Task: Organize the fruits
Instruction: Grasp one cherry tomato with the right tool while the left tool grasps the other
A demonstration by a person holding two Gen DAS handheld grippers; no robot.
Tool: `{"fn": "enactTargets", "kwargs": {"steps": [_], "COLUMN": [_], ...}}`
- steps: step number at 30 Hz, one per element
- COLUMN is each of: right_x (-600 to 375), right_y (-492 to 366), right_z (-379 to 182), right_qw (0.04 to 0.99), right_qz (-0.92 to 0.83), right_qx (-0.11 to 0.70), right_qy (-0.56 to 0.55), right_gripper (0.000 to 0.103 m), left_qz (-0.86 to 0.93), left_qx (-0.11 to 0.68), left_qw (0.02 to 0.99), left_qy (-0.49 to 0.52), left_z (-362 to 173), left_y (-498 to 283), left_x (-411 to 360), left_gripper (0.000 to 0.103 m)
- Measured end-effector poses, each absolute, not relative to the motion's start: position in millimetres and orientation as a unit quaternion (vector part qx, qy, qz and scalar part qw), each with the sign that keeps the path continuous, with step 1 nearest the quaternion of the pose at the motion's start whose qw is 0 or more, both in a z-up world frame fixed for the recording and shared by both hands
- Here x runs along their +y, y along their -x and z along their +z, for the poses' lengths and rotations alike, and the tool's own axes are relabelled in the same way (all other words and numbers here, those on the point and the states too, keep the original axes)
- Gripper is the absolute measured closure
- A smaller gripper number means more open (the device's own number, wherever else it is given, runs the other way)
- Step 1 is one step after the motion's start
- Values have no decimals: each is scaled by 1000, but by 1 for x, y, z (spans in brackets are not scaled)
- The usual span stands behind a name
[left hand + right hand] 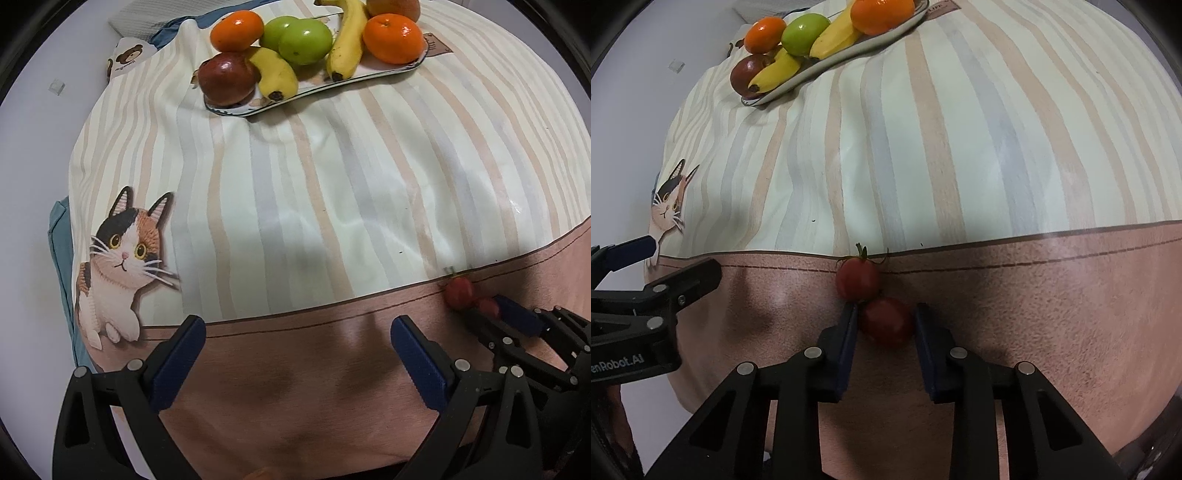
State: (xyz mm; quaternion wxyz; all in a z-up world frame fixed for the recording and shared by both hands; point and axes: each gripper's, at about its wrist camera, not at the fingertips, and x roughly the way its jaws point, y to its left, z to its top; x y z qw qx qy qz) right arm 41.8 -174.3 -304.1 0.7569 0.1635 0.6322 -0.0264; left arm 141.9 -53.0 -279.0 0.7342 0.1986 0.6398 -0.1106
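Observation:
Two small red tomatoes lie touching on the pink band of the cloth. My right gripper [886, 321] has its pads against both sides of the near tomato [886, 323]. The far tomato [857, 277], with a green stem, sits just beyond the fingertips. Both tomatoes [460, 291] show at the right of the left wrist view, with the right gripper [491, 310] on them. My left gripper [297, 334] is open and empty over the pink band. A white plate [369, 75] at the far side holds oranges, green apples, bananas and a red apple [227, 77].
The striped cloth with a printed cat [118, 254] covers the table. A white pillow and a blue cover [59, 236] lie past the cloth's left edge. The left gripper [665, 266] shows at the left of the right wrist view.

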Motion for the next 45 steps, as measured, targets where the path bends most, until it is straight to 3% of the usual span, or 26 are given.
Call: {"fn": "enactTargets", "kwargs": {"steps": [13, 26, 33, 41, 45], "right_x": [-212, -241, -252, -253, -252], "right_y": [-30, -9, -8, -7, -10], "right_z": [-254, -266, -264, -264, -263], "right_qw": [783, 768, 767, 767, 768], "right_qz": [-62, -106, -112, -110, -110], "right_qx": [597, 604, 604, 604, 603], "right_qy": [-160, -184, -186, -185, -185], "right_gripper": [71, 71, 71, 71, 71], "left_qz": [-187, -240, -246, -247, -246], "left_qx": [670, 669, 663, 666, 667], "left_qw": [697, 674, 674, 676, 677], "left_qy": [-175, -203, -212, -196, -188], "left_z": [-305, -323, -335, -327, -320], "left_y": [-117, -102, -107, -102, -110], "left_x": [-101, -151, -179, -182, -174], "left_gripper": [1, 36, 43, 77, 80]}}
